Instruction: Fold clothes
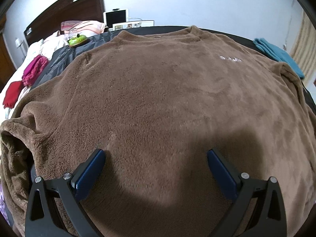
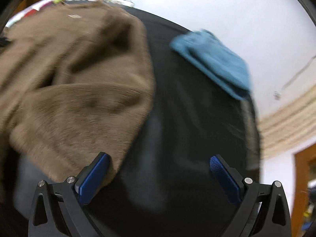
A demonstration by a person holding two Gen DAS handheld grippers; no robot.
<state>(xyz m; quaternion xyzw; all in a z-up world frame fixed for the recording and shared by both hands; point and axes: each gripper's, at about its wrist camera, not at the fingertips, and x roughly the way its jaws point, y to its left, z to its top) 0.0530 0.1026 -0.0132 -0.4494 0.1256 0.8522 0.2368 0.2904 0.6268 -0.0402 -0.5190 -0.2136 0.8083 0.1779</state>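
The brown fleece top [image 1: 158, 98] lay spread flat across the dark surface [image 2: 187, 128]. Both the left hand-held gripper [image 1: 156, 154] and right hand-held gripper [image 2: 160, 160] were spread, empty; a folded blue cloth [image 2: 213, 63] sat at two o'clock.

Plain brown sweater [image 1: 158, 98], teal folded cloth [image 1: 280, 55], black sheet [image 2: 187, 128].

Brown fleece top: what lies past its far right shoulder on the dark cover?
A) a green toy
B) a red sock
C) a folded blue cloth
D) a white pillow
C: a folded blue cloth lies just beyond the right shoulder of the brown fleece top, on the dark cover.
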